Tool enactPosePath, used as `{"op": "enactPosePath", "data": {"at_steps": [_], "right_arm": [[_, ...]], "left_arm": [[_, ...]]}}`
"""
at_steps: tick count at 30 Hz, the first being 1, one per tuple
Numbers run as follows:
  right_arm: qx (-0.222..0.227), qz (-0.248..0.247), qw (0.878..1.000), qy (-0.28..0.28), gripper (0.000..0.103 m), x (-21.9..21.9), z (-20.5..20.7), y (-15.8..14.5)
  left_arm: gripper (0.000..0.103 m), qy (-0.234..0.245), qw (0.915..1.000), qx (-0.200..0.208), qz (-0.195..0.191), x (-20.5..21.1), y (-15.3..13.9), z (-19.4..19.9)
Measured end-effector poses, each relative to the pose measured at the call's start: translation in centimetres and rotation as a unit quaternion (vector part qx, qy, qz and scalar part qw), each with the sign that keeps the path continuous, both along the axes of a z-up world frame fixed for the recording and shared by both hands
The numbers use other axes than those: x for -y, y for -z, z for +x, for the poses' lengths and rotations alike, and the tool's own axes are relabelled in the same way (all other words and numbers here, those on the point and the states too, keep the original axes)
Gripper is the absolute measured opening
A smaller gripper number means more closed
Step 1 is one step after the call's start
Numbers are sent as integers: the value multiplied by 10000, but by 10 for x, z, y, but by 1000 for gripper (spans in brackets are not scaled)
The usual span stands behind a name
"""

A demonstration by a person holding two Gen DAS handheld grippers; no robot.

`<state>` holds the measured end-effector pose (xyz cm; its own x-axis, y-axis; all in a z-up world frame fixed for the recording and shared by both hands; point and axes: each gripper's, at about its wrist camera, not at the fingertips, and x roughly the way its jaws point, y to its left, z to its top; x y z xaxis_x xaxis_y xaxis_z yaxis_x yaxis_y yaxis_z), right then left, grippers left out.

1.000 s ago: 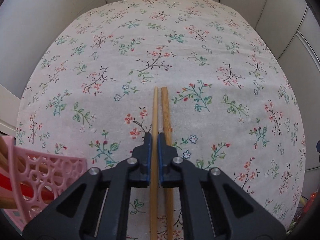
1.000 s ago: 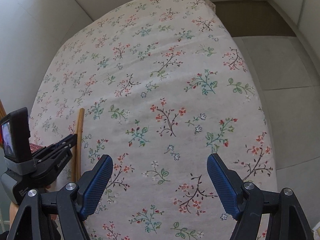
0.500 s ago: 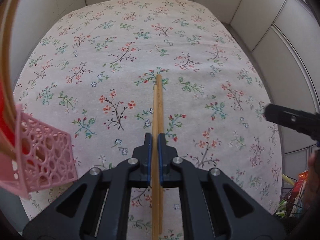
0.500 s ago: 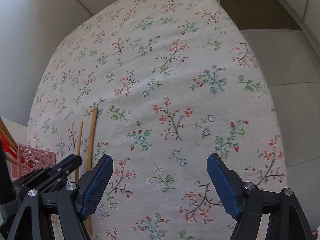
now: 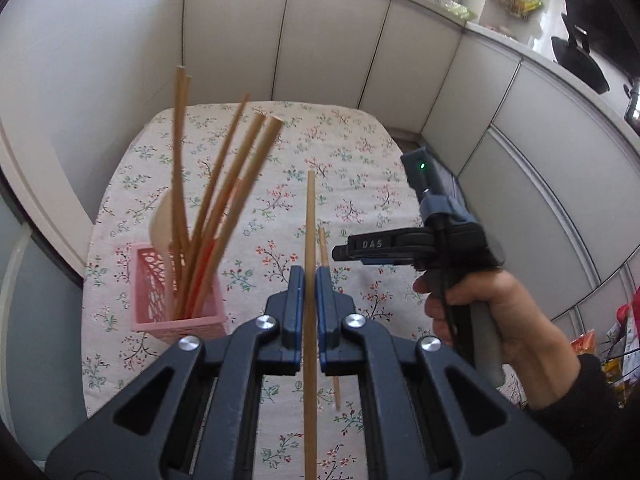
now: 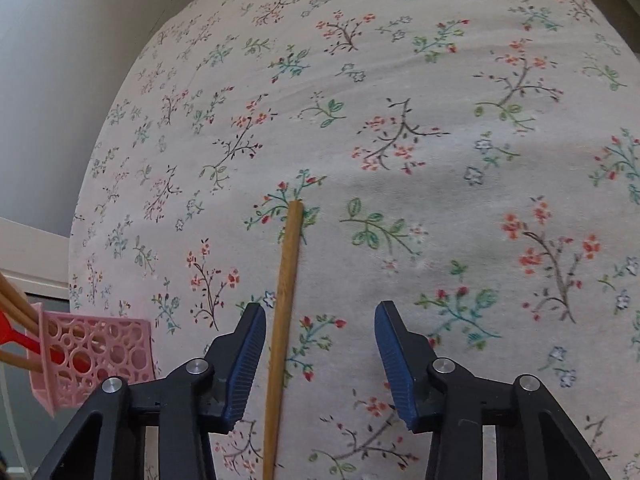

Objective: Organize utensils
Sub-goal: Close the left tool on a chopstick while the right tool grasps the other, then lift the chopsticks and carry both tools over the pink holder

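With the left gripper (image 5: pixel 307 280) clamped on one chopstick (image 5: pixel 309 216), centre the closing right gripper (image 6: pixel 320 344) on the loose chopstick (image 6: pixel 286 276) (nearer its left pad, untouched), then carry both leftward to the pink basket (image 5: pixel 160 280).

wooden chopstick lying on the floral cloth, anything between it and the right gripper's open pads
Nothing visible. The wooden chopstick lies flat on the floral tablecloth, already between the closing jaws of the right gripper, nearer the left pad, neither pad touching it.
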<state>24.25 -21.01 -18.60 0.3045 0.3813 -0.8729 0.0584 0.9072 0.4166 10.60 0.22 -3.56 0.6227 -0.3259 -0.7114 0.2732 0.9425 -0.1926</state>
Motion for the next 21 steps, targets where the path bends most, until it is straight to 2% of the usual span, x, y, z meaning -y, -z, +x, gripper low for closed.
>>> {"op": "enactPosePath", "data": {"at_steps": [2,7,9,10,11,15,21], "right_arm": [[-22,-88,10000,1,40,-11,6,5],[151,-586,9982,-9,34,-32,16,5],[270,-967,9949,-99,21,-43,17,5],[325,-1179,9924,-153,10,-47,17,5],[387,-1262,9911,-185,9,-50,15,4],[483,-1069,9931,-87,7,-47,8,0],[1314,-557,9896,177,7,-34,-24,-56]], "left_arm": [[7,-74,9998,90,-129,-15,-7,-1],[7,-188,9989,229,-357,-37,-16,1],[7,-181,9983,280,-473,-44,-20,-4],[7,-178,9979,320,-530,-46,-24,-4],[7,-186,9975,378,-568,-48,-25,-8],[7,-389,9946,750,-611,-60,-36,-10],[7,-1098,9812,1425,-694,-81,-36,6]]}}
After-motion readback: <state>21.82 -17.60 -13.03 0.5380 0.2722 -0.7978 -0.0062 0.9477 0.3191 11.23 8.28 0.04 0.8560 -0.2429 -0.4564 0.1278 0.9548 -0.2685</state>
